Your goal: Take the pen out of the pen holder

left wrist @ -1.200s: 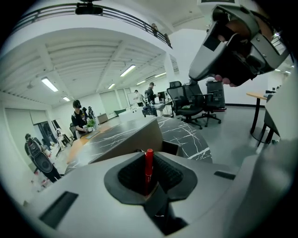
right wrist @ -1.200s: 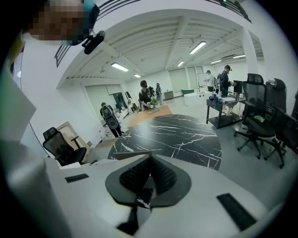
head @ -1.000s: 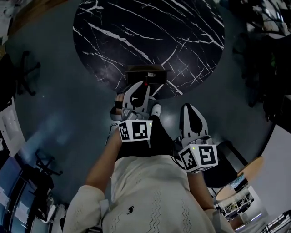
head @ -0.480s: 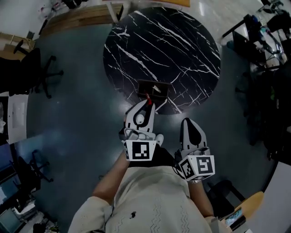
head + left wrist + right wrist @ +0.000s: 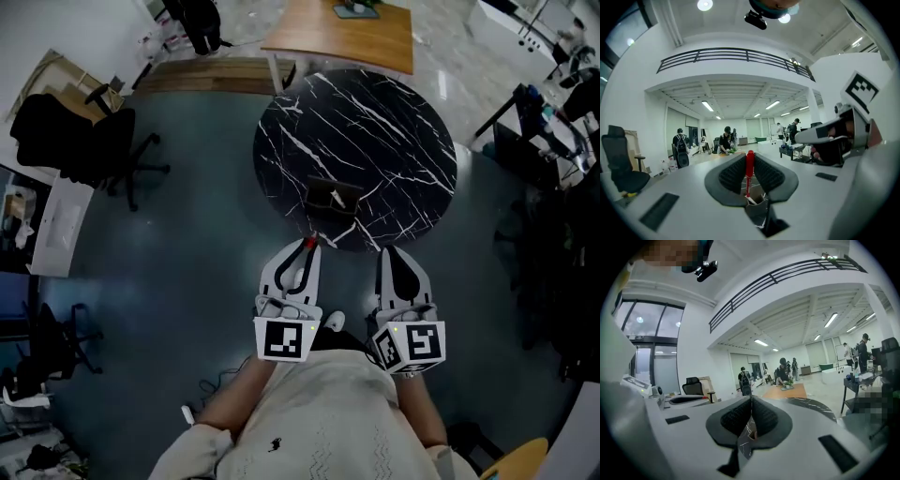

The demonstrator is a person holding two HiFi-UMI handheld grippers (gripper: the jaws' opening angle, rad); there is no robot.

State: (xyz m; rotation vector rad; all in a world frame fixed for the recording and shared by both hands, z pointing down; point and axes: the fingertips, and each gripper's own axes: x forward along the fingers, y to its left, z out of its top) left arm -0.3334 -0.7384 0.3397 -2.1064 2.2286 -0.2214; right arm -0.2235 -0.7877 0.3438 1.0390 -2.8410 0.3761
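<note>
Seen from the head view, both forearms reach forward from a cream sweater (image 5: 319, 422), side by side and level, with the marker cubes nearest the body and the jaws aimed at the near edge of the round black marble table (image 5: 375, 122). The left gripper (image 5: 306, 248) has its jaws closed on a red pen (image 5: 308, 243), which is just short of the table edge. The dark pen holder (image 5: 335, 199) stands on the table beyond it, apart from the pen. The right gripper (image 5: 394, 253) is beside the left one, its jaws pressed together with nothing between them. The left gripper view shows what the head view cannot: the pen (image 5: 749, 171) stands upright between the ribbed pads (image 5: 732, 172). The right gripper view shows veined marble through the slit below its closed jaws.
</note>
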